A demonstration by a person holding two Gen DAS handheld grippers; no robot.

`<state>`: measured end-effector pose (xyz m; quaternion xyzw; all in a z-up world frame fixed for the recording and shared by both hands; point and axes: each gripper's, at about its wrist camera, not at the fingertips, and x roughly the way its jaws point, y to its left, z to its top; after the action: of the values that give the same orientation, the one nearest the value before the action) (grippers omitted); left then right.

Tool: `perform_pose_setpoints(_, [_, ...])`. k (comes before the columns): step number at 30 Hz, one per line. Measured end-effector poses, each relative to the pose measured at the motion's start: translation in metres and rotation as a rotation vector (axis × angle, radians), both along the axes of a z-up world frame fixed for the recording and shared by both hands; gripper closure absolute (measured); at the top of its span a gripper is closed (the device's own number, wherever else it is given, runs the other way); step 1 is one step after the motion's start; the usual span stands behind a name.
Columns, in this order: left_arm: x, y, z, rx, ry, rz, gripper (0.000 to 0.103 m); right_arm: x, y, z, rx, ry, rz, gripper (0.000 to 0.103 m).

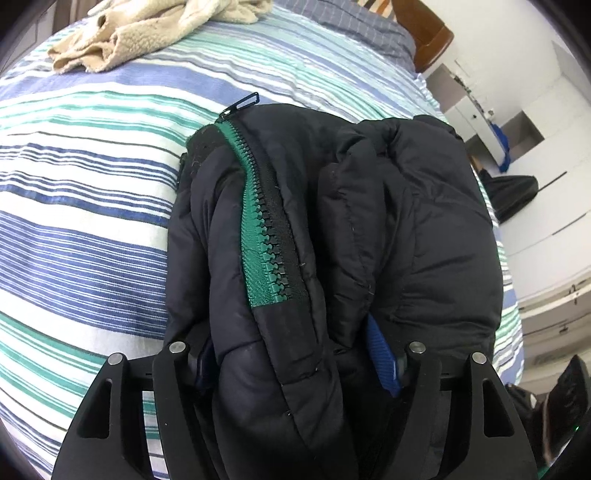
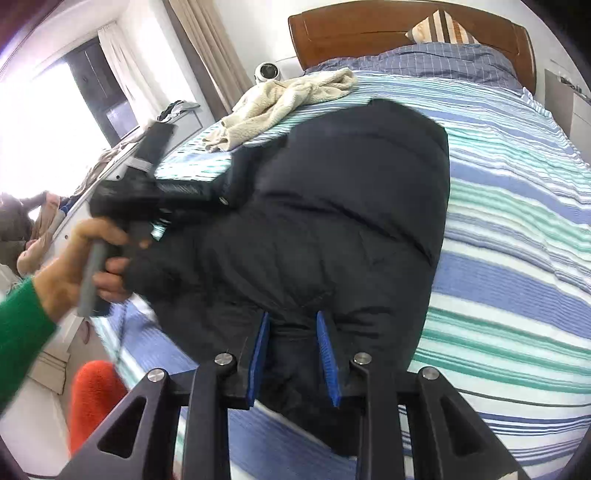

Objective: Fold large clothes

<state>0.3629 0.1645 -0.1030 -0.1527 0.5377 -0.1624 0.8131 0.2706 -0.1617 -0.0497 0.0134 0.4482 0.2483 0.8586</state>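
Observation:
A black puffer jacket [image 1: 388, 229] with a green zipper [image 1: 258, 221] lies bunched on the striped bed [image 1: 92, 221]. My left gripper [image 1: 295, 365] is shut on a thick fold of the jacket; fabric fills the gap between its blue pads [image 1: 382, 354]. In the right wrist view the same jacket [image 2: 332, 206] spreads over the bed, and my right gripper [image 2: 293, 354] is shut on its near edge, blue pads [image 2: 327, 354] pressed into the cloth. The left gripper's body and the hand holding it [image 2: 85, 258] show at the left.
A beige fleece garment [image 1: 147, 33] lies crumpled toward the head of the bed; it also shows in the right wrist view [image 2: 280, 103]. A wooden headboard [image 2: 369, 33] and pillows [image 2: 424, 55] are at the far end. White cabinets [image 1: 535, 129] stand beside the bed.

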Motion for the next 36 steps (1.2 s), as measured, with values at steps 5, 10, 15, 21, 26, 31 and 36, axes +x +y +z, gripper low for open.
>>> perform_pose_setpoints(5, [-0.003,-0.001,0.0,0.011,-0.009,0.024,0.031,0.01,0.004,-0.015,-0.013,0.04,-0.004,0.076])
perform_pose_setpoints(10, [-0.019,-0.011,0.012,0.097,-0.063,0.071,0.022,0.016,-0.001,-0.014,-0.01,0.037,0.004,0.076])
perform_pose_setpoints(15, [-0.044,-0.016,0.028,0.169,-0.157,0.125,0.019,-0.01,0.007,0.008,-0.096,-0.067,-0.024,0.075])
perform_pose_setpoints(21, [-0.06,-0.023,0.042,0.247,-0.232,0.147,0.019,-0.023,0.002,0.025,-0.067,-0.089,-0.062,0.057])
perform_pose_setpoints(26, [-0.059,-0.025,0.049,0.289,-0.26,0.158,0.017,-0.031,-0.003,0.032,-0.08,-0.098,-0.069,0.057])
perform_pose_setpoints(31, [-0.061,-0.024,0.05,0.306,-0.273,0.157,0.017,-0.036,-0.008,0.023,-0.075,-0.076,-0.089,0.055])
perform_pose_setpoints(36, [-0.066,-0.026,0.054,0.324,-0.284,0.165,0.016,-0.038,-0.009,0.021,-0.084,-0.059,-0.099,0.039])
